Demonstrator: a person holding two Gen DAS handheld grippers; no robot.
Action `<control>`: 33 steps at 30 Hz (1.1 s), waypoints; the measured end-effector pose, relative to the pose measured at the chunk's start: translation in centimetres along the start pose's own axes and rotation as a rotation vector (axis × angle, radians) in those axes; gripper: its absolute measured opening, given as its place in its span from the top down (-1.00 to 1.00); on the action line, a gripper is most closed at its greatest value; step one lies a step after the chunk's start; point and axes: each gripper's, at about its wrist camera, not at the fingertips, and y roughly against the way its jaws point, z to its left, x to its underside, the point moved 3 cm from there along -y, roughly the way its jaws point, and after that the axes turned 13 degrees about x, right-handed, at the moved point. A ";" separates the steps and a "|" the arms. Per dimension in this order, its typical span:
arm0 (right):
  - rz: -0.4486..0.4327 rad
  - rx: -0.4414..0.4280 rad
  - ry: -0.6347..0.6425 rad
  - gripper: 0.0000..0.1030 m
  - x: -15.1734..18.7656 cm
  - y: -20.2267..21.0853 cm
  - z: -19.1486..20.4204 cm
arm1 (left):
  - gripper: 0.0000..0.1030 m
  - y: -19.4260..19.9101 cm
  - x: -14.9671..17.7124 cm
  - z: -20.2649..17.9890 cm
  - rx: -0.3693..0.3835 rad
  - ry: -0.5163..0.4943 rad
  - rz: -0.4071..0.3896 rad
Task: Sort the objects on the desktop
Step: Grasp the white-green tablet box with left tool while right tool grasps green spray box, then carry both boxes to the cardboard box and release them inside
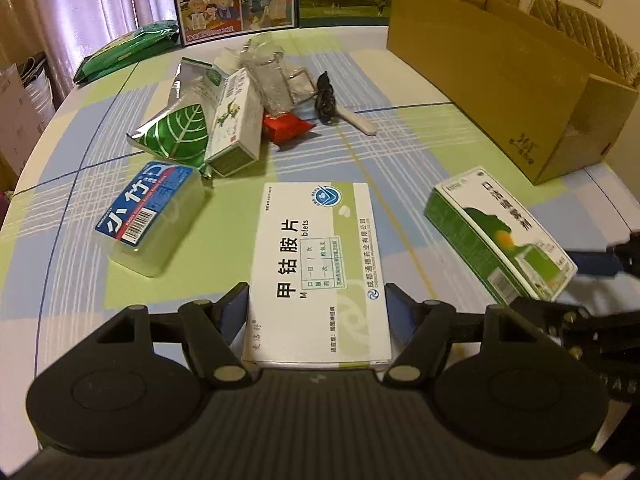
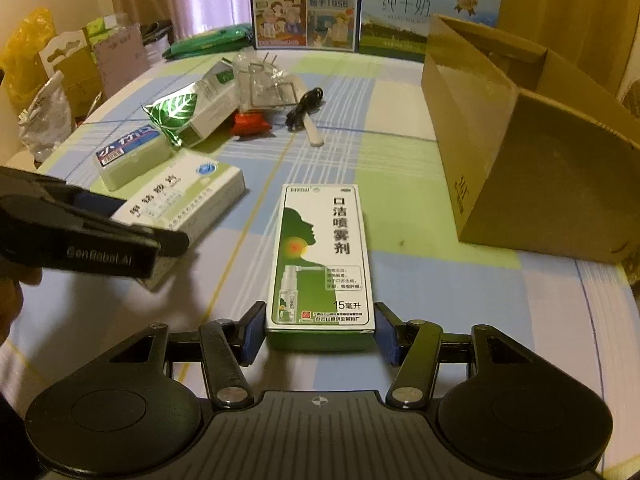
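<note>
White-and-green cardboard: tablet box (image 1: pixel 320 272) lying flat on the bench (image 1: pixel 400 152), near end between the left claw (image 1: pixel 318 306) pads, which sit apart, just off both long sides, not yet pinching. Same on the other side: green spray box (image 2: pixel 320 260) flat on the bench, near end between the right claw (image 2: pixel 320 328) pads, spread and not yet clamped, though contact at the pads too close to call.

Ahead and left of the left claw, clear toothpick case (image 1: pixel 150 218) just beside the tablet box; further ahead, a heap of leaf-print foil pouch (image 1: pixel 176 132), slim green carton (image 1: pixel 236 128), red sachet (image 1: pixel 286 126) and black cable (image 1: pixel 326 98). Ahead and right of the right claw, open cardboard carton (image 2: pixel 520 168), likely the sorting bin.

Risks, as judged: thin card crushing under a hard squeeze; grip only at the near end letting a box droop or pivot on lifting; both claws close together, so a collision or a knocked box on swinging toward the carton.
</note>
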 end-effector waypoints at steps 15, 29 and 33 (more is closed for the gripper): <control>-0.037 0.004 -0.047 -0.32 -2.1 -2.9 0.1 | -0.38 -1.2 -0.5 0.7 -0.019 -0.001 -0.036; -0.027 0.003 -0.048 -0.04 -2.1 -3.6 0.4 | -0.33 -1.6 -0.4 0.4 -0.038 -0.009 -0.039; -0.028 0.008 -0.056 -0.03 -2.0 -3.5 0.3 | -0.31 -1.4 -0.4 -0.1 -0.059 -0.053 -0.043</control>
